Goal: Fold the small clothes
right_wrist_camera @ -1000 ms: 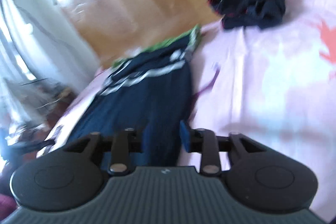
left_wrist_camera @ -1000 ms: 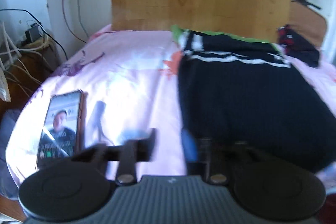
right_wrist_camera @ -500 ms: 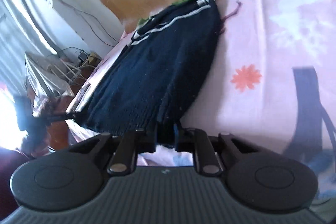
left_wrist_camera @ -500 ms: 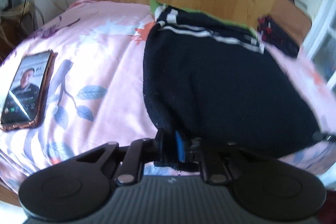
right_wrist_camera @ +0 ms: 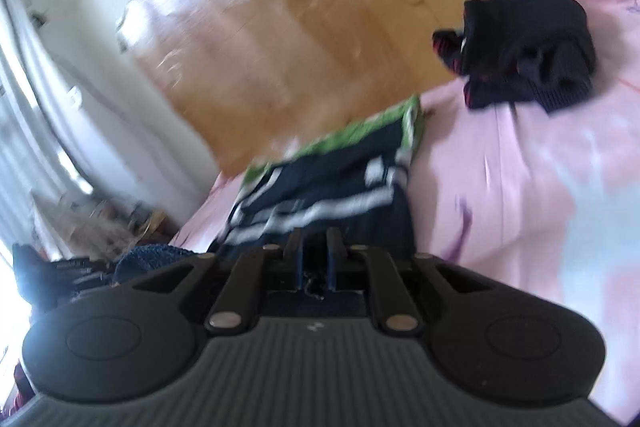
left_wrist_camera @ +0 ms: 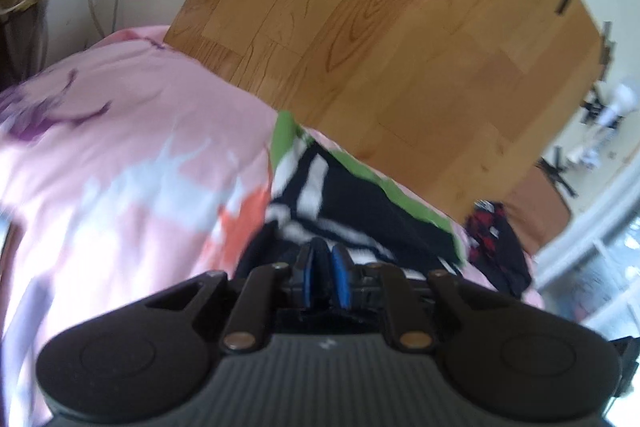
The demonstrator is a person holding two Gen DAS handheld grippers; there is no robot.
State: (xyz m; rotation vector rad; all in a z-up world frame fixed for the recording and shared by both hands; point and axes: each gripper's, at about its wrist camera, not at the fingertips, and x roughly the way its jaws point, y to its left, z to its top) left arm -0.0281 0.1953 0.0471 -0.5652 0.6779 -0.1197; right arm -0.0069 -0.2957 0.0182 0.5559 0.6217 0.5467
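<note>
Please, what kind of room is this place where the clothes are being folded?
Most likely a bedroom in a home. The garments lie on a bed with a pink flowered sheet, a wooden headboard stands behind it, and a second dark garment lies bunched on the sheet near the headboard.

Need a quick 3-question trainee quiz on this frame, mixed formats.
1. True or false: the left gripper and the right gripper both stand wide open.
2. What borders the far edge of the black knitted garment with white stripes? A) red trim B) green trim C) yellow trim
3. What lies apart on the pink floral bedsheet, near the wooden headboard?

Key: 1 false, both are shut on the garment. 2 B. 3 a crumpled dark garment with red marks.
</note>
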